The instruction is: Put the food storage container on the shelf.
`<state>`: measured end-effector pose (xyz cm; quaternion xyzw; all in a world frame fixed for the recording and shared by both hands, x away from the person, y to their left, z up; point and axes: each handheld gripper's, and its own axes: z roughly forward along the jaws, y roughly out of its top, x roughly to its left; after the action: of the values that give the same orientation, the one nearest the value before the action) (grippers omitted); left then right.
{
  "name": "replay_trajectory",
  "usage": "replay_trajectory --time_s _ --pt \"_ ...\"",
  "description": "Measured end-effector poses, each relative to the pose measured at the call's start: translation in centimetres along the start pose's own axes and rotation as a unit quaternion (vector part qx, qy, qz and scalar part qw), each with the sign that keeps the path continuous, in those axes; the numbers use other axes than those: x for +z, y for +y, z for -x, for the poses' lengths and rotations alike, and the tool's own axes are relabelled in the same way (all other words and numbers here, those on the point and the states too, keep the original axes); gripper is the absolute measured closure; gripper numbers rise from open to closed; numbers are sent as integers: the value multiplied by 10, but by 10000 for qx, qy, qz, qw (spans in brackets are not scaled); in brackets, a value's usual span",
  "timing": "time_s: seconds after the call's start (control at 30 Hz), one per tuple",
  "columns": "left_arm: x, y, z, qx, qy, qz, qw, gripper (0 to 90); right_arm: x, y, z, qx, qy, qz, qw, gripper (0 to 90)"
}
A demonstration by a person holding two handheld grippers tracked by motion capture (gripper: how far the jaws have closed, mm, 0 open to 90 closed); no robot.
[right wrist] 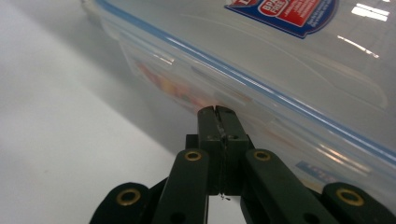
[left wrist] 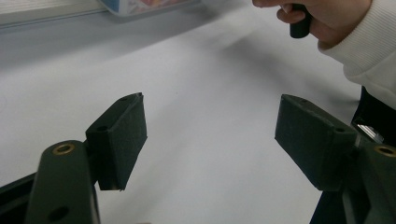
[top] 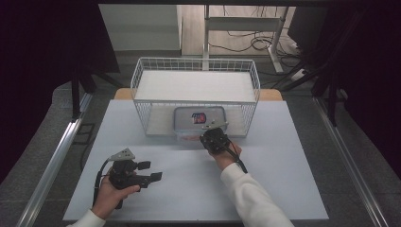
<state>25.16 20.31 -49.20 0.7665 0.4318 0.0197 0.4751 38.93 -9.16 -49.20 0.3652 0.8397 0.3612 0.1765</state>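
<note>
Closed right tongs [right wrist: 215, 112] nudging the lidded box [top: 198, 120] toward the wire basket [top: 196, 64]

The right tongs are pressed fully together, gripping nothing, tips against the near side wall of the clear box just under its blue-edged lid; keep them low and square so the box slides, not tips. The box sits half under the basket's near edge, mid-bench [top: 274, 189]. The left tongs [left wrist: 210, 140] rest wide open, empty, near left
</note>
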Motion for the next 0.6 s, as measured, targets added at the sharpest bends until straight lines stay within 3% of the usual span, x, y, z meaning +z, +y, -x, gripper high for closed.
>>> replay_trajectory --time_s 0.33,0.53,0.6 --pt "0 0 -1 1 0 2 10000 247 13 10 6 103 -108 25 9999 890" --pt "1 1 -2 -95 -69 27 9999 248 20 15 9 302 -93 61 9995 891" --pt "3 1 -2 -66 -49 -20 10000 247 22 16 9 251 -92 50 9996 890"
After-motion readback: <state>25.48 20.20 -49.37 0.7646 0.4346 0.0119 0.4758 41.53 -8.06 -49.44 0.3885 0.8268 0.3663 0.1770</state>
